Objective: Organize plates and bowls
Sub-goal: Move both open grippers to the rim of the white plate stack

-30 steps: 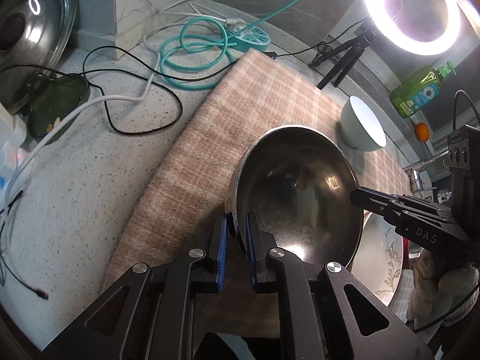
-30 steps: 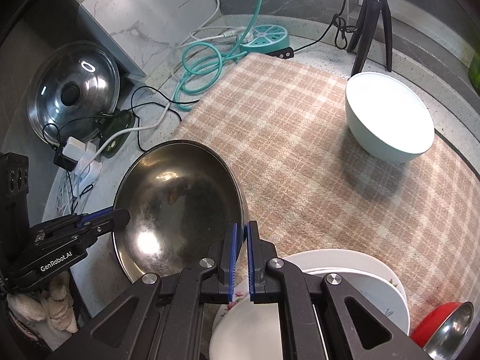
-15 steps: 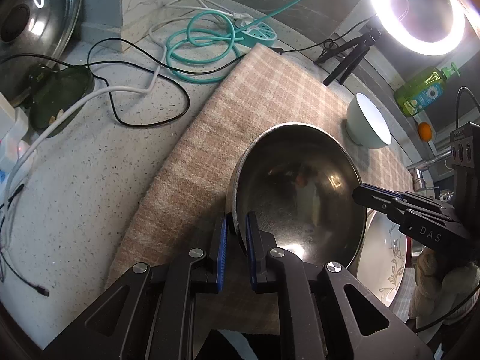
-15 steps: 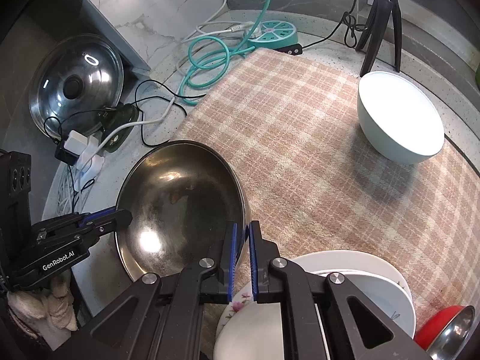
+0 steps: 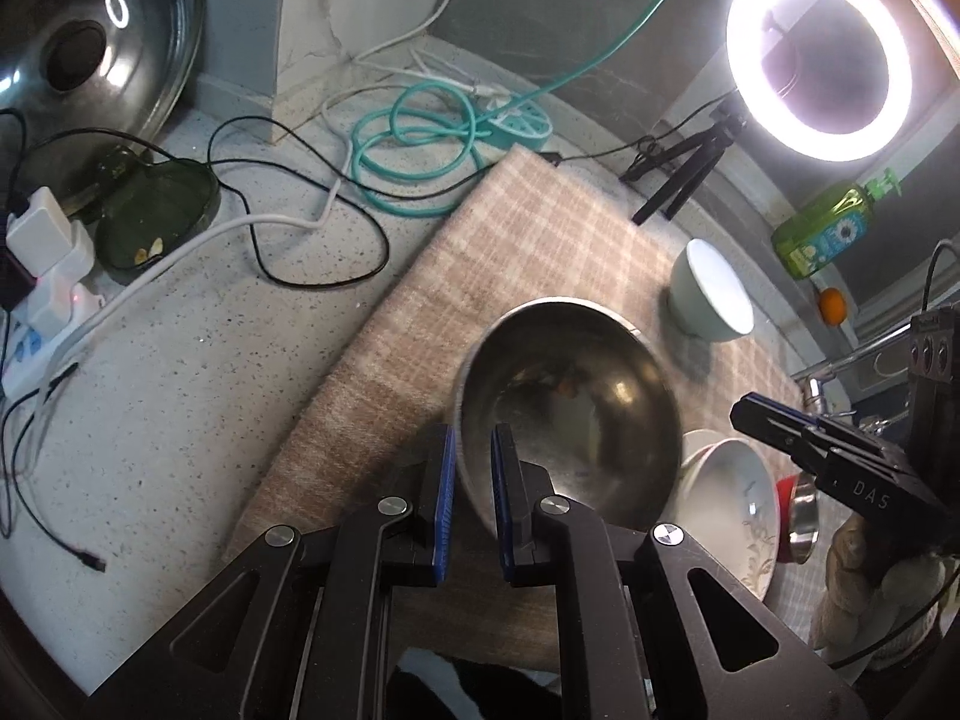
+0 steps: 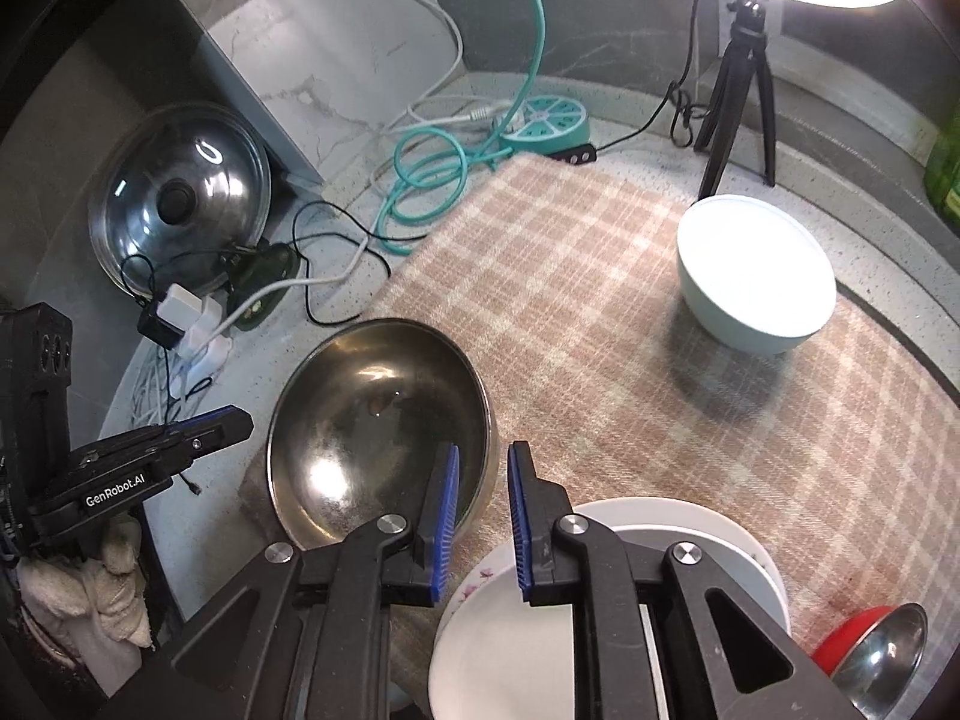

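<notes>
The steel bowl (image 6: 378, 426) sits on the checked cloth (image 6: 630, 324), near the cloth's edge, directly ahead of both pairs of fingers. The left gripper (image 5: 474, 480) has its two blue pads on either side of the near rim, one inside and one outside, with a narrow gap; they seem to pinch the rim lightly, but whether they really press the metal I cannot tell. The right gripper (image 6: 483, 510) is spread, its fingers standing either side of the opposite rim without touching it.

The bowl is thin, stiff metal, so I judge it light but slippery, and it will not give under the pads. The rim is the only place to hold; a grip from one side alone could let the bowl swing or slide out, so a hold on two opposite points looks safer. It is not fragile, but it would ring and dent the dishes if dropped.

Just beside the right fingers lies the stack of white plates (image 6: 690, 528), very close to the bowl's wall. Far ahead of them stands the pale blue bowl (image 6: 756, 276), with open cloth between. Beyond the left fingers the desk (image 5: 180, 372) carries loose cables (image 5: 288, 222), so that side is less free.
</notes>
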The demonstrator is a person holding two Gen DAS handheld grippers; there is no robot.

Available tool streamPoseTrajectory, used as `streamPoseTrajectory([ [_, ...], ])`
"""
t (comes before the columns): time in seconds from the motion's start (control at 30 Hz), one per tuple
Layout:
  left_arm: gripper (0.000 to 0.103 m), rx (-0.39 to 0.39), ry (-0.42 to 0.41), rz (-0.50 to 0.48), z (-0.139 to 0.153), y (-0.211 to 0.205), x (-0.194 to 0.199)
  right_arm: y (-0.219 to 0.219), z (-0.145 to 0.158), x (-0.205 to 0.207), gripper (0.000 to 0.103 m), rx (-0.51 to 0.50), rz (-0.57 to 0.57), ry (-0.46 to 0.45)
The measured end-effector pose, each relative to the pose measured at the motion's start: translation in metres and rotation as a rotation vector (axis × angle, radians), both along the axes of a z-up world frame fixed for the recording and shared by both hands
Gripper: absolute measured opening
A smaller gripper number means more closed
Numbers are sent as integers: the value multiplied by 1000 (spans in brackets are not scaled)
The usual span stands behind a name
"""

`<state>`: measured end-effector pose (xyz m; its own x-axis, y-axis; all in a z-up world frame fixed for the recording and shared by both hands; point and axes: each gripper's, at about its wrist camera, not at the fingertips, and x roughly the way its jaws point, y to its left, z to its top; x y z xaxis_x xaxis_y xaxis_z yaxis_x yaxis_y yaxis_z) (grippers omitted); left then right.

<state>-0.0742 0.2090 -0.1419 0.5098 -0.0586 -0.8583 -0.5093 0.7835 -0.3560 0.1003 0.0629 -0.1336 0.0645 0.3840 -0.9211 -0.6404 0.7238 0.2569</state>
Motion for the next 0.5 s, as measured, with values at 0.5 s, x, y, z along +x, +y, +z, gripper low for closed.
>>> streamPoseTrajectory([
  [0.5, 11, -45, -132, -143, 23, -115, 32, -151, 56, 0, 27, 62, -180, -163],
])
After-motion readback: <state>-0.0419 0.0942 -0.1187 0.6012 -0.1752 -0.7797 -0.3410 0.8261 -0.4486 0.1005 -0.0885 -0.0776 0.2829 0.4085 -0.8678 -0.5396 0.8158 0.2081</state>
